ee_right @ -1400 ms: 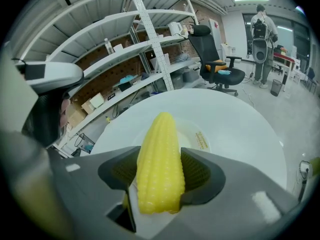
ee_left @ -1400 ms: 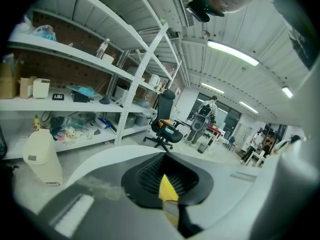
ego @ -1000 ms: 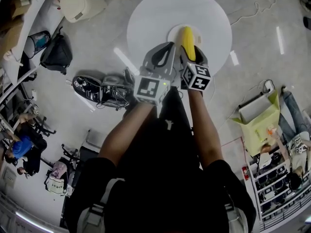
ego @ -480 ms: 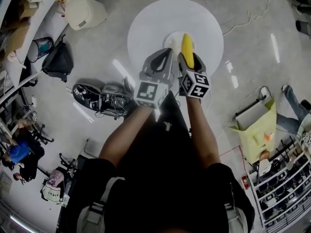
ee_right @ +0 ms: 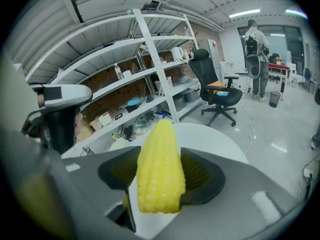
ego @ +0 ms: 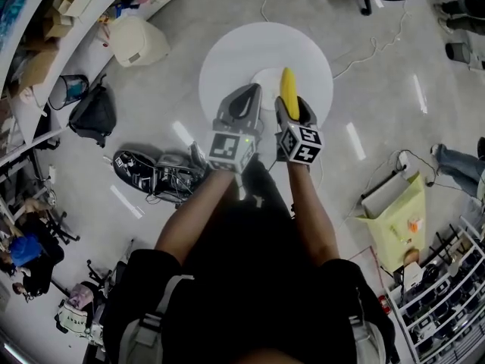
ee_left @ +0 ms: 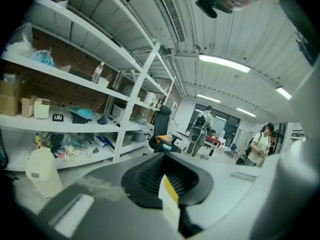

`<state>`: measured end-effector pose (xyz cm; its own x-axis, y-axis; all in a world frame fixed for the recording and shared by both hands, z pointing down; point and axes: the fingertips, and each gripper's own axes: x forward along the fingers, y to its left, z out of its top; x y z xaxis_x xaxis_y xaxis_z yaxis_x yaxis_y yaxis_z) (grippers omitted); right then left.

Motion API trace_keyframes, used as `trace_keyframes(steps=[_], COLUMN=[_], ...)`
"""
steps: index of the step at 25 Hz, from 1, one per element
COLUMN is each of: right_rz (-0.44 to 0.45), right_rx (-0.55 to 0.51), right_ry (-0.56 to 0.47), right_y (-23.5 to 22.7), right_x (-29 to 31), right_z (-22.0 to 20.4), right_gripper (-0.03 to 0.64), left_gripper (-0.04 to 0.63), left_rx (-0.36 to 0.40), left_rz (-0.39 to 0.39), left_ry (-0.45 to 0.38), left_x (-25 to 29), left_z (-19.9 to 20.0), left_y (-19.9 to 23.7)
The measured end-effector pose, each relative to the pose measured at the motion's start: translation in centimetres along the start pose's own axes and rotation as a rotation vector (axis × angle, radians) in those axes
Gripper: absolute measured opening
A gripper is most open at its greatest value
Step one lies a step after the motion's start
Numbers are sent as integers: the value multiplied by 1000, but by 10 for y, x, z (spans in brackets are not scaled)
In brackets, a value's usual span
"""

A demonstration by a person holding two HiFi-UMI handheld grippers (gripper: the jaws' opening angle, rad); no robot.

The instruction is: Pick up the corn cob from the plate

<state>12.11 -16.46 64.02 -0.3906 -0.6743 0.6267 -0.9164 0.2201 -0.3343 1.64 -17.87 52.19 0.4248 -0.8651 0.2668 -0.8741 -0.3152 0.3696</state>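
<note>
Yellow corn cob (ee_right: 159, 169) sits pinched between the jaws of the right gripper (ego: 291, 111), tip forward, over the plate (ego: 263, 79), apparently to carry it clear; the left gripper (ego: 242, 105) idles beside it, jaws pressed together on nothing; beneath, a round white table (ego: 227, 55) on grey floor; cluttered shelves (ee_right: 125, 79) behind.
</note>
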Motion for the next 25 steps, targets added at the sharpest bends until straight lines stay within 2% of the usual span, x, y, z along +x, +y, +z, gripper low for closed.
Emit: trace_keyframes(steps=[12,25], right_rz=[7,22], right_rx=[-37,-91], right_ry=[-121,-196], right_y=[18,36], right_x=[-60,-109], right_z=[44,59], right_gripper=[258,258], left_gripper=[0,0], left_rx=[77,132], left_rz=[-10,-17], left_ry=[-72,-115], left_x=[-30,-64], left_z=[36,54], left_y=[-24,-46])
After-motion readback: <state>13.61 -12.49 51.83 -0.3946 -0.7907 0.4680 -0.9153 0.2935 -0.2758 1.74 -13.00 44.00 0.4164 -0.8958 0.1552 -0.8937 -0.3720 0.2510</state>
